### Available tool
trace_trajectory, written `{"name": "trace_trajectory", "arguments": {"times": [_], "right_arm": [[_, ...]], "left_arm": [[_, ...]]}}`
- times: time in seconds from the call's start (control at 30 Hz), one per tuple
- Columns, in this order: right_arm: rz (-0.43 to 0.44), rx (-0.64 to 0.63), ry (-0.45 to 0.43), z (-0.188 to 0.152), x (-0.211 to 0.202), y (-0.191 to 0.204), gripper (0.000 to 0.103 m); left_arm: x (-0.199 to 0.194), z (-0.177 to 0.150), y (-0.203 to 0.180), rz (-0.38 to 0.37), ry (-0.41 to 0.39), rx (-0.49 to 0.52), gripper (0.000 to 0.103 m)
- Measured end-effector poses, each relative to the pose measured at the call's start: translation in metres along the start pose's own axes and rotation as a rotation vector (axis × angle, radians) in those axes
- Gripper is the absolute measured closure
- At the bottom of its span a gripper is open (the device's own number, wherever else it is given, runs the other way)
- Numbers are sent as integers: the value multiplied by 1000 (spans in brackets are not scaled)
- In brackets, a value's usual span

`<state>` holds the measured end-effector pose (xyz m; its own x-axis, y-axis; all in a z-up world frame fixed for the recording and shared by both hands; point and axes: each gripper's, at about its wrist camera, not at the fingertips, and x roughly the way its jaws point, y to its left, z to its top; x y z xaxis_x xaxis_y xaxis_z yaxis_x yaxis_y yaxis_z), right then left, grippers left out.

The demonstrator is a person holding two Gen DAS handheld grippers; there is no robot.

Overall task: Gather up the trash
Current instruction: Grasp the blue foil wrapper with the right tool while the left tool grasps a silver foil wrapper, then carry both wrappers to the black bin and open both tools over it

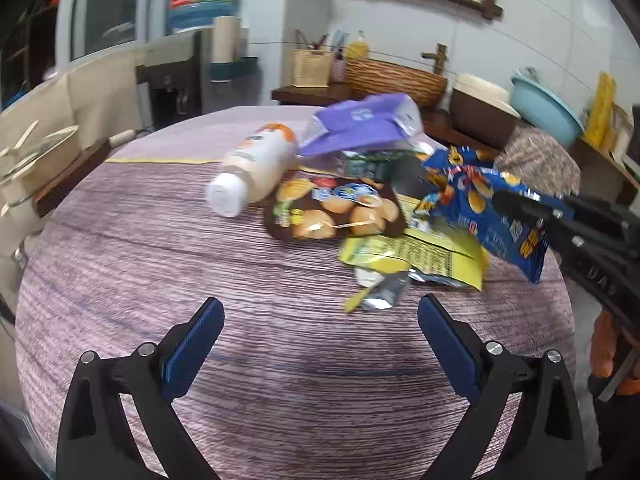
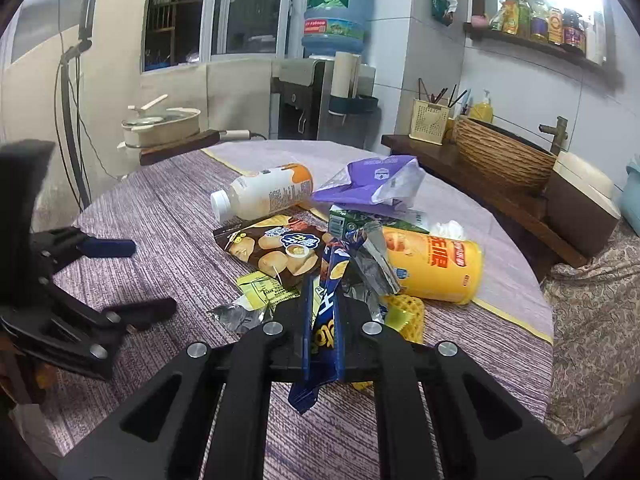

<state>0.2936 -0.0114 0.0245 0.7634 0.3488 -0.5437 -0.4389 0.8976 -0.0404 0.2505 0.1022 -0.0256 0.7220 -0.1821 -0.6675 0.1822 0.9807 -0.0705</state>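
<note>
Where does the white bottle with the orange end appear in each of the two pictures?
Left wrist view: the white bottle lies on its side above the middle, a little left, cap toward the camera, left of the brown snack bag.
Right wrist view: the white bottle lies above the middle, cap to the left, behind the brown snack bag.
Shared landmark: the purple bag beside the bottle's orange end.
</note>
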Motion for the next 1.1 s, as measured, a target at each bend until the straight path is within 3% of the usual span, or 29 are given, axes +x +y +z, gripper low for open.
{"name": "trace_trajectory", "arguments": {"times": [0.17,0.4,0.53,0.67,1.1], "right_arm": [[-3,13,-19,-3,-19,-6,94],[6,60,-45,-11,-44,-17,94],[7,81,-46,-20,-53,-24,94],[7,118,-47,-29,-60,-32,94],[-10,210,-65,-65,-81,-53,94]], "left_arm": [[21,5,-26,-56,59,82,17],[56,12,-48,3,131,197,41],[68,11,-53,36,158,223,68],[60,8,-49,30,141,178,95],[-31,-11,-56,-18,-100,47,98]]}}
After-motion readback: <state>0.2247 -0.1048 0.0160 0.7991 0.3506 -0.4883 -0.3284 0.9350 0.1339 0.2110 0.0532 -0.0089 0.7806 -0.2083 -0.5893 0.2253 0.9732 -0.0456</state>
